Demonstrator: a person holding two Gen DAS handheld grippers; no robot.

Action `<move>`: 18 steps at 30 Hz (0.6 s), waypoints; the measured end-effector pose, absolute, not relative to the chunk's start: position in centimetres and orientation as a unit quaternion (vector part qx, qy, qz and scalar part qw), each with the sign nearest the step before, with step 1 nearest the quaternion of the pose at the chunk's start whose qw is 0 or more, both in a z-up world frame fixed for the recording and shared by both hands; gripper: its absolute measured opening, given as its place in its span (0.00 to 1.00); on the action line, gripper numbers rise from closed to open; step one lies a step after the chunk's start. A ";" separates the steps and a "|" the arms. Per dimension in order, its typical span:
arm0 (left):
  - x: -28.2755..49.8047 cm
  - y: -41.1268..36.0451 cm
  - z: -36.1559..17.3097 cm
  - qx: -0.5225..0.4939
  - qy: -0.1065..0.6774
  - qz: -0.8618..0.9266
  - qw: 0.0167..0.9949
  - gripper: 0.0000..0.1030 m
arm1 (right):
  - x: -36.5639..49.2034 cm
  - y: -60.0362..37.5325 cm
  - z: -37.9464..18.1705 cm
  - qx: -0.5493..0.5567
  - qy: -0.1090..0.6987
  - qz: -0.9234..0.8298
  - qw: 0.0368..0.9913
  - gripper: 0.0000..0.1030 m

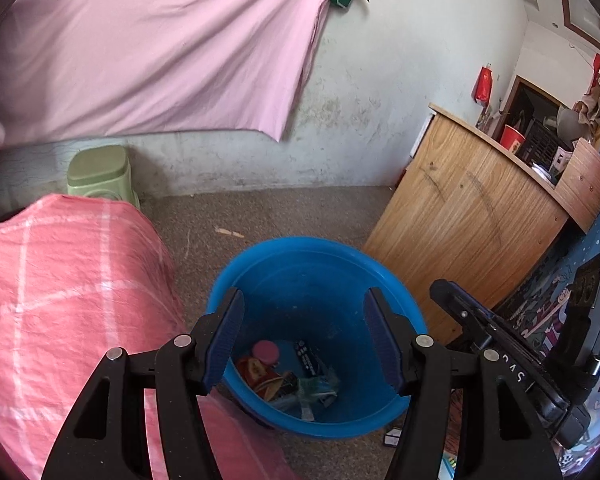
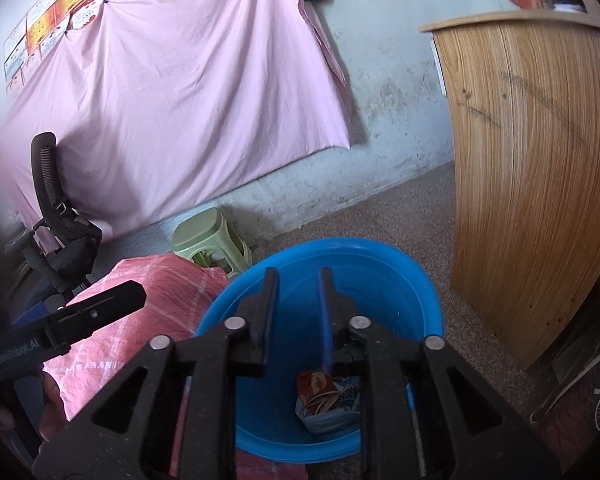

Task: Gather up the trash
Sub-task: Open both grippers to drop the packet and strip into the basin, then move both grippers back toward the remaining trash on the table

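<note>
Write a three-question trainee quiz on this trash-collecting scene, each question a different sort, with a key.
1. True or false: the blue bucket is empty.
2. Multiple choice: what is between the left tool's fingers? A) a wrapper B) a bottle C) nothing
3. Short answer: what stands against the wall behind the pink checked cloth?

Key
1. False: wrappers and a pink-capped item lie at its bottom.
2. C: its fingers stand apart over the bucket, as do the right tool's.
3. A green plastic stool.
</note>
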State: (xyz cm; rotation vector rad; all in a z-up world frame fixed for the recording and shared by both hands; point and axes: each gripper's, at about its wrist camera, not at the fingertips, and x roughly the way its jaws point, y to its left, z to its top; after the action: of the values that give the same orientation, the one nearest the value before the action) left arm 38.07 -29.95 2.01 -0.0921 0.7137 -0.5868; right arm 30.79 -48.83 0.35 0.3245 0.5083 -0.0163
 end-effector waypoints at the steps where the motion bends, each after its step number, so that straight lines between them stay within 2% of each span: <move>1: 37.9 -29.6 2.3 -0.042 0.339 -0.279 0.898 0.55 | 30.7 -48.7 0.6 0.158 0.246 -0.008 0.956 0.45; 6: 36.8 -28.1 3.5 -0.031 0.309 -0.262 0.914 0.55 | 30.5 -47.5 1.6 0.147 0.229 -0.005 0.962 0.54; 8: 36.2 -27.1 4.1 -0.028 0.294 -0.253 0.921 0.57 | 30.3 -46.9 2.2 0.142 0.218 -0.005 0.965 0.60; 18: 34.0 -20.4 6.7 -0.040 0.225 -0.183 0.956 0.73 | 29.6 -42.9 5.5 0.129 0.146 0.018 0.981 0.89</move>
State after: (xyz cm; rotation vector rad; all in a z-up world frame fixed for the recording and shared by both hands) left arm 34.00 -20.40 6.75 -0.0818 0.4572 -0.3712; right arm 29.63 -42.93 5.51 0.2605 0.2936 0.0364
